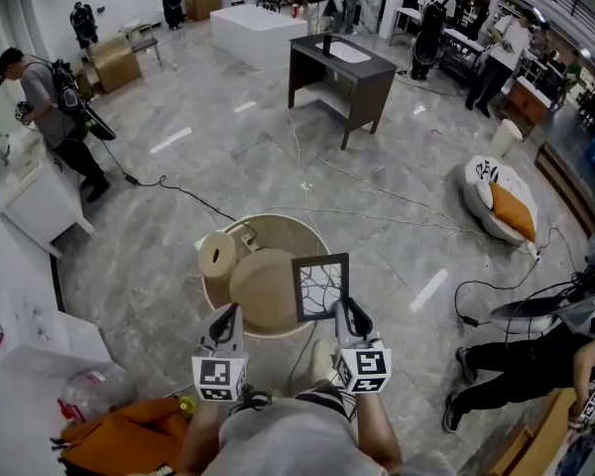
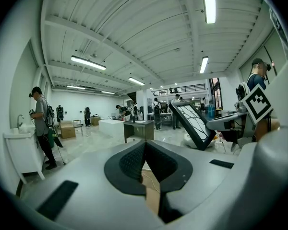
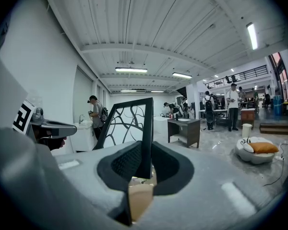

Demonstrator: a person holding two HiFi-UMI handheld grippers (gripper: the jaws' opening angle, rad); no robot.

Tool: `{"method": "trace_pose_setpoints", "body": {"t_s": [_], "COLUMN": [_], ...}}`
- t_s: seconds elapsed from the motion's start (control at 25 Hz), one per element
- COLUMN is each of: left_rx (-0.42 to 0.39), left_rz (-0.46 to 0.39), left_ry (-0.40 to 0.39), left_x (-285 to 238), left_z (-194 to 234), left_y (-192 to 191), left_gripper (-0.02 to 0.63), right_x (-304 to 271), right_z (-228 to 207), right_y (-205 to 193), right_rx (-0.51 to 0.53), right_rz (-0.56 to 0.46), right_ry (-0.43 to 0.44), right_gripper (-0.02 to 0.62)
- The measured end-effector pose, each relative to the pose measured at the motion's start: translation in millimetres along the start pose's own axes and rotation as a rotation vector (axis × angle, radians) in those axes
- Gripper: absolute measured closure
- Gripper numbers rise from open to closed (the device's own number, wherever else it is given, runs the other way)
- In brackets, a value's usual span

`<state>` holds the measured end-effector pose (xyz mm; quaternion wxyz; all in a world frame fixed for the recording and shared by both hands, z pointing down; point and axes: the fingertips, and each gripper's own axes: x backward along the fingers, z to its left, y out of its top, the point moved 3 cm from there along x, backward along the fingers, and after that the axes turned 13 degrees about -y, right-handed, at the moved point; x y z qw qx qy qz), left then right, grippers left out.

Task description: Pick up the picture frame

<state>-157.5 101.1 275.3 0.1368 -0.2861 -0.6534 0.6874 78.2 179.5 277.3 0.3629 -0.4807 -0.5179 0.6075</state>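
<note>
My right gripper (image 3: 145, 162) has its jaws clenched on the picture frame (image 3: 129, 128). The pads grip the thin black border at one lower corner. Gripping the border, not the glazed centre with its branch pattern, keeps the pads on the rigid part of the frame.

The frame stands roughly upright above the jaws, its face turned towards my left side. In the head view it appears to be lifted clear over the near part of the round bench (image 1: 278, 228). Held by a single corner, it may swing or slip, so the grip should stay firm.

My left gripper (image 2: 145, 159) has its jaws closed together with nothing between them. It hangs beside the right one, well clear of the frame, and takes no load.

A beige cylinder (image 1: 218, 256) and a beige dome-shaped item (image 1: 263, 288) rest on the bench. I judge the pick-up to be essentially complete.
</note>
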Motion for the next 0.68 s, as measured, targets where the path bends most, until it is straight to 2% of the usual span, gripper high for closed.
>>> {"method": "trace_pose_setpoints", "body": {"t_s": [0.24,0.68], "left_rx": [-0.019,-0.010], "left_rz": [0.029,0.026], "left_ry": [-0.013,0.002], "left_x": [-4,-11], "left_z": [-2,-2], "left_y": [3,2], "left_gripper": [0.588,0.588], "right_x": [-3,-11], "right_z": [-1,-6], "right_y": [4,5], "right_rx": [0.001,0.006], "right_rz": [0.013,0.006], "right_ry": [0.004,0.012], "right_gripper": [0.531,0.531]}}
